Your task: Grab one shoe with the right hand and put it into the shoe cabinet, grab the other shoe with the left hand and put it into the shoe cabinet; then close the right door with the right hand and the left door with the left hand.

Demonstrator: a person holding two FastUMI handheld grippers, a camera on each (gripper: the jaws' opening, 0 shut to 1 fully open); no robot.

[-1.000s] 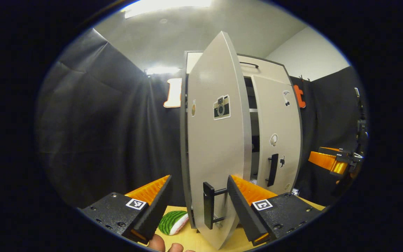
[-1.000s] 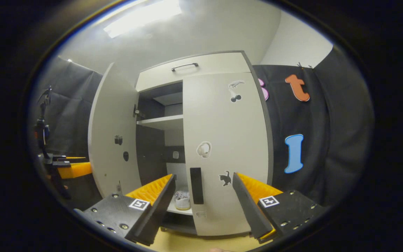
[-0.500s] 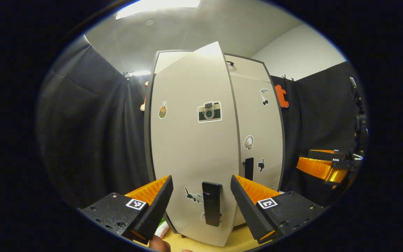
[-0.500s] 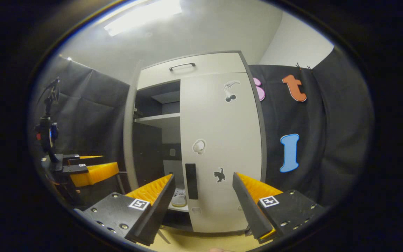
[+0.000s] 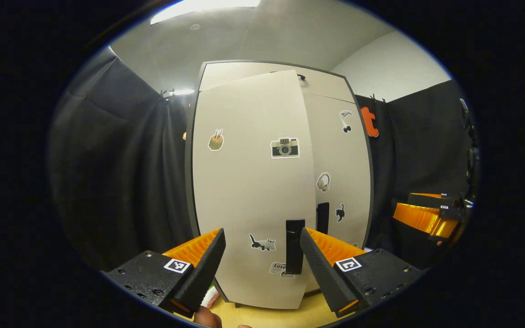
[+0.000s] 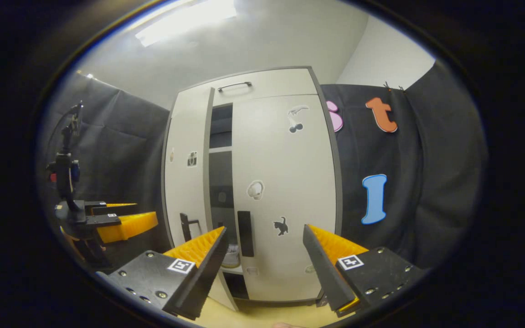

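A: In your left gripper view, your left tool (image 5: 261,259) gapes empty; the pale grey left door (image 5: 249,191) with its black bar handle (image 5: 294,246) is straight ahead, nearly shut. Push flat until it seats.

B: And the right gripper view?

A: Right tool (image 6: 265,259) parted, empty; the white shoe (image 6: 231,256) shows through the remaining gap beside the closed right door (image 6: 285,191). Nothing blocks the way.

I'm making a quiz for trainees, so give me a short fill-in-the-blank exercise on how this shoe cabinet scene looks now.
1. The pale grey shoe cabinet's left door is not fully ____.
2. The sticker above the left door's black handle shows a ____.
3. The pale grey right door is ____.
4. The left hand-held gripper has its jaws ____.

Missing words: closed; camera; closed; open
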